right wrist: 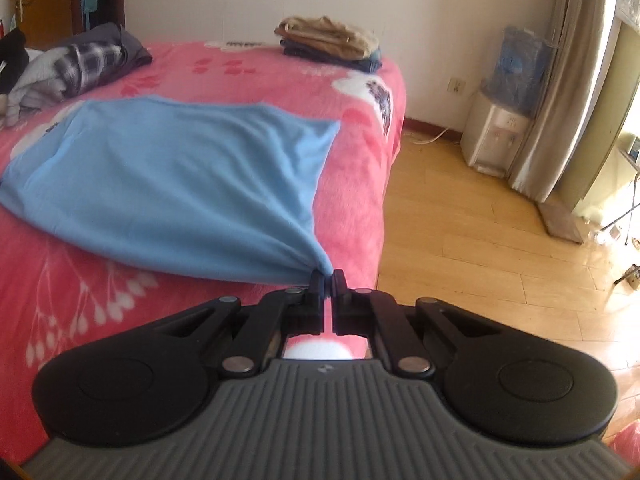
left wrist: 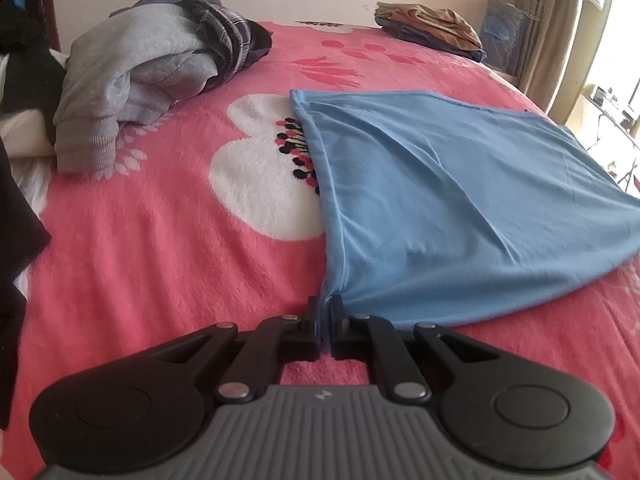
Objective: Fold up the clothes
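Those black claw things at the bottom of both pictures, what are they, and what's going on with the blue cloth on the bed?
They are two hand-held grippers; a person carries one in each hand, and each has a camera looking along its jaws. One picture comes from the left gripper, the other from the right gripper. Each is shut on a near corner of the blue garment, spread on the pink blanket. Farther back lie an unfolded clothes heap and a folded stack.
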Available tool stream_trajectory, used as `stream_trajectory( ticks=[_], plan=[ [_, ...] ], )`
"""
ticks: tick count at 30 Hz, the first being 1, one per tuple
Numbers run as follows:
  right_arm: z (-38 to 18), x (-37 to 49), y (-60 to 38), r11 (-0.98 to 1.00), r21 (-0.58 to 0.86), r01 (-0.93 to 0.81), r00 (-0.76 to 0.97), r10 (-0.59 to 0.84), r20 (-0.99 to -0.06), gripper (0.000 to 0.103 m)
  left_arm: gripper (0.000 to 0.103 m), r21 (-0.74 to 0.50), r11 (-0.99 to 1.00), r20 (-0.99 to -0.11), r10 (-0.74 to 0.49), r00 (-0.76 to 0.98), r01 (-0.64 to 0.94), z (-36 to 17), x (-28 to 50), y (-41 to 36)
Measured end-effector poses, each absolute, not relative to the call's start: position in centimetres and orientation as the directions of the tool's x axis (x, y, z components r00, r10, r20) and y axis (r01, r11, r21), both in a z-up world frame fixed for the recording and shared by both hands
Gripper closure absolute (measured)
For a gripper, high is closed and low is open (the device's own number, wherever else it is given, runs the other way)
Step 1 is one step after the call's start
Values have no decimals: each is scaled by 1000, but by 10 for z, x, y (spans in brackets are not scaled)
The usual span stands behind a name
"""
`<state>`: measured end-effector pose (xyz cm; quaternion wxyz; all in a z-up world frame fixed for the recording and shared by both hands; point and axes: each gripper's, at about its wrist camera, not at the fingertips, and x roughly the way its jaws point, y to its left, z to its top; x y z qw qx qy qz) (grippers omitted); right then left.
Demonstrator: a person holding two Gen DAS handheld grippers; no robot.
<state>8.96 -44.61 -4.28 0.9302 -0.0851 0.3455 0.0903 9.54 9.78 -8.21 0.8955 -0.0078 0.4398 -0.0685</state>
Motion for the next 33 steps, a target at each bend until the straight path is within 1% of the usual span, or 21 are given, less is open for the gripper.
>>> stream_trajectory(
  ticks=[3, 6, 7, 8, 9, 10, 11, 12, 14, 15, 17, 18, 19, 20, 21, 22, 25, 28, 30, 32, 33],
  plan=[
    [-58, 94, -452, 972, -78, -220, 712, 105, -694, 102, 98, -72, 988, -789, -140, 599, 136, -82, 94, 100],
    [-74, 96, -448, 975, -76, -211, 679, 90, -728, 100, 97, -100, 983, -797, -170, 580, 152, -81, 95, 105],
    [-76, 97, -447, 978, -66, -196, 673, 86, -735, 100, 90, -112, 983, -801, -177, 572, 147, -80, 95, 108],
    [-75, 95, -447, 983, -70, -169, 672, 63, -738, 98, 81, -125, 982, -804, -182, 565, 138, -79, 94, 112],
    [-74, 93, -452, 990, -62, -129, 670, 41, -741, 94, 78, -143, 982, -807, -189, 560, 126, -77, 93, 117],
    [-72, 90, -457, 995, -52, -88, 668, 20, -744, 85, 76, -157, 981, -805, -193, 561, 113, -74, 90, 121],
    [-71, 88, -465, 999, -27, -33, 661, 2, -750, 80, 73, -168, 981, -800, -195, 567, 101, -70, 85, 124],
    [-68, 84, -474, 999, 12, 34, 654, -13, -757, 77, 71, -178, 980, -796, -197, 573, 90, -66, 81, 128],
    [-61, 72, -486, 978, 139, 154, 647, 7, -762, 77, 64, -215, 974, -784, -215, 582, 71, -60, 73, 134],
    [-56, 64, -490, 951, 247, 185, 661, 66, -748, 76, 62, -253, 965, -774, -242, 585, 66, -58, 68, 136],
    [-52, 49, -488, 880, 433, 194, 695, 189, -694, 69, 57, -362, 930, -757, -331, 563, 60, -62, 64, 135],
    [-54, 44, -483, 838, 510, 194, 702, 244, -668, 58, 57, -415, 908, -748, -375, 547, 55, -66, 64, 133],
    [-59, 43, -478, 796, 573, 198, 698, 296, -652, 54, 56, -457, 889, -743, -406, 531, 40, -73, 65, 129],
    [-65, 43, -472, 749, 630, 203, 692, 345, -634, 53, 55, -491, 871, -740, -430, 517, 20, -80, 68, 124],
    [-73, 46, -466, 709, 671, 217, 680, 383, -625, 54, 54, -521, 854, -734, -447, 510, -1, -88, 71, 120],
    [-82, 49, -461, 668, 707, 232, 667, 419, -616, 53, 49, -547, 837, -727, -461, 509, -24, -95, 75, 116],
    [-107, 62, -448, 598, 736, 317, 651, 426, -628, 53, 40, -609, 788, -682, -467, 563, -84, -106, 84, 113],
    [-119, 69, -448, 524, 779, 344, 700, 409, -585, 53, 42, -660, 736, -646, -456, 612, -148, -111, 94, 116],
    [-122, 75, -449, 496, 793, 353, 728, 386, -566, 53, 49, -663, 725, -641, -420, 642, -187, -113, 99, 117],
    [-125, 80, -448, 474, 806, 356, 757, 359, -545, 54, 66, -657, 720, -643, -382, 664, -222, -114, 104, 117],
    [-126, 83, -448, 466, 810, 357, 769, 346, -538, 54, 70, -653, 719, -646, -367, 670, -236, -115, 106, 117]
  ],
)
